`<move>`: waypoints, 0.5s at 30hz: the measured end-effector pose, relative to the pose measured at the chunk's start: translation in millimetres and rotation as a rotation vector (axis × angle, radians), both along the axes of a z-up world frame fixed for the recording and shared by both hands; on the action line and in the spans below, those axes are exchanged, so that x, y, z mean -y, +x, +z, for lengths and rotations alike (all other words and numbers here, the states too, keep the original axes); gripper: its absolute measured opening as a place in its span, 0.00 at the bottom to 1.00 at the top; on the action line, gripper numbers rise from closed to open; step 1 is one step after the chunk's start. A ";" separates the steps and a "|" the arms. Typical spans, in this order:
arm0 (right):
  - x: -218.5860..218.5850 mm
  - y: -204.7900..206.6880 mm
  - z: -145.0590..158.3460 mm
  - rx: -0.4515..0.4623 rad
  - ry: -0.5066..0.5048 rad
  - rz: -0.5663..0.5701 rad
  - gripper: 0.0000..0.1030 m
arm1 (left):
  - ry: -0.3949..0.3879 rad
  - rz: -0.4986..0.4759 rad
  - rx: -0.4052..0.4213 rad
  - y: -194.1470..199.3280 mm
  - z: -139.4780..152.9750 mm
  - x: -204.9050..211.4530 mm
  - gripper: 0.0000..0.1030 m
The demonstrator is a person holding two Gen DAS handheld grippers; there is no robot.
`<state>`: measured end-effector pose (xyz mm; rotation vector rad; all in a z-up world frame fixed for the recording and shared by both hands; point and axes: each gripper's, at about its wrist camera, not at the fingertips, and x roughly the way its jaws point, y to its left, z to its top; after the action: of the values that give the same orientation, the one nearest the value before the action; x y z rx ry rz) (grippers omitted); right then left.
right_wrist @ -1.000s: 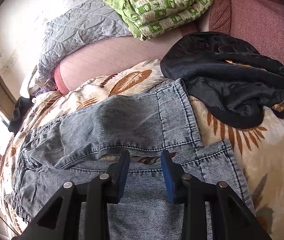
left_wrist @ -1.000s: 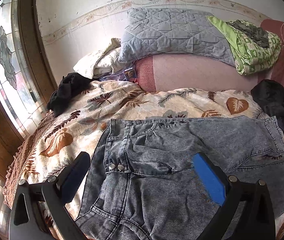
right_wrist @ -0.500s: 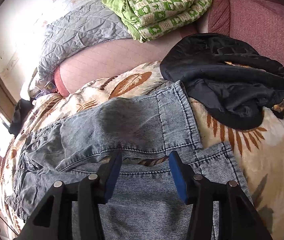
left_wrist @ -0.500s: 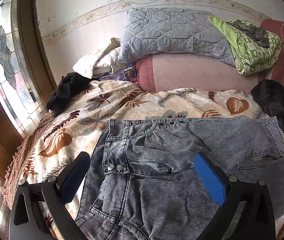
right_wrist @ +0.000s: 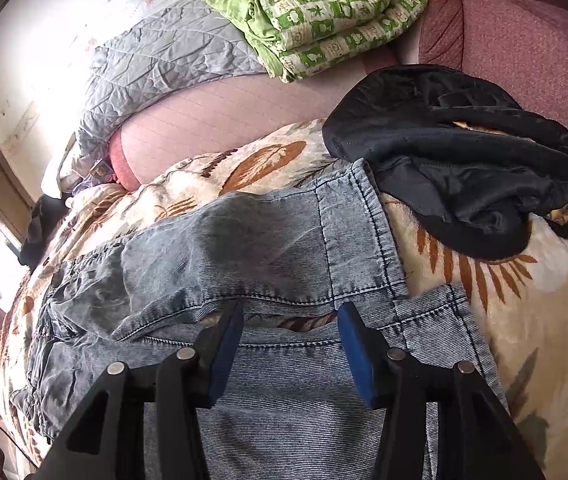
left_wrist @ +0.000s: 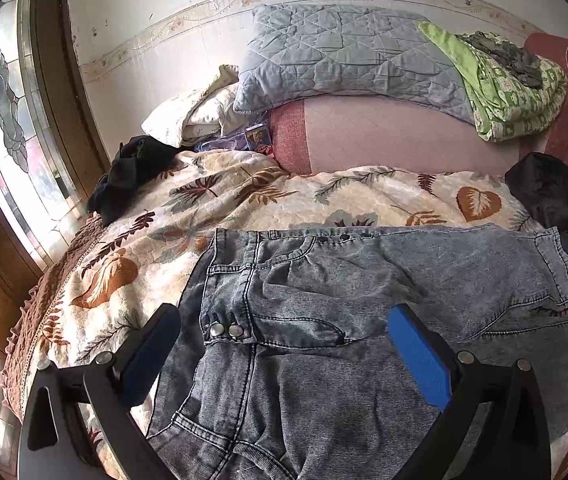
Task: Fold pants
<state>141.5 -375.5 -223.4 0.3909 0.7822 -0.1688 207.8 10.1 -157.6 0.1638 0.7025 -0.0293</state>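
Note:
Grey-blue acid-wash denim pants [left_wrist: 324,300] lie spread flat on a leaf-patterned blanket, waistband to the left, legs running right. My left gripper [left_wrist: 284,328] is wide open above the waist and fly buttons, holding nothing. In the right wrist view the two pant legs [right_wrist: 267,248] lie side by side with a narrow gap between them, cuffs at the right. My right gripper [right_wrist: 290,320] is open over that gap near the cuffs and holds nothing.
The leaf-patterned blanket [left_wrist: 324,196] covers a bed. A black garment [right_wrist: 464,160] lies just past the cuffs. Another dark garment [left_wrist: 127,176] lies by the stained-glass window [left_wrist: 7,120]. A grey quilted pillow [left_wrist: 344,56] and a green blanket [right_wrist: 324,24] sit on the pink headrest.
My right gripper has opened from a narrow gap to a wider one over the legs. The left gripper and the pants have barely moved.

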 end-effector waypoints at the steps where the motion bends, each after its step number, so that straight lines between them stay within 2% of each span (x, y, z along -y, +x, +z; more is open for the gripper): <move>1: 0.3 0.2 -0.4 -0.001 0.003 0.001 0.51 | -0.004 0.003 -0.013 3.3 -3.4 -2.4 1.00; 5: 5.6 0.8 -1.2 -0.005 0.013 0.003 0.51 | 0.005 0.038 -0.074 25.6 -18.6 -21.5 1.00; 9: 31.3 7.8 -0.4 0.010 0.094 -0.008 0.51 | 0.022 0.118 -0.118 59.3 -26.0 -54.7 1.00; 15: 82.8 55.8 4.5 0.044 0.214 -0.042 0.51 | 0.018 0.216 -0.174 117.9 -29.3 -98.3 1.00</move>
<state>197.3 -458.3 -218.9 0.6124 0.7509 -0.1157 325.7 108.4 -186.9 0.1030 0.8912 0.1716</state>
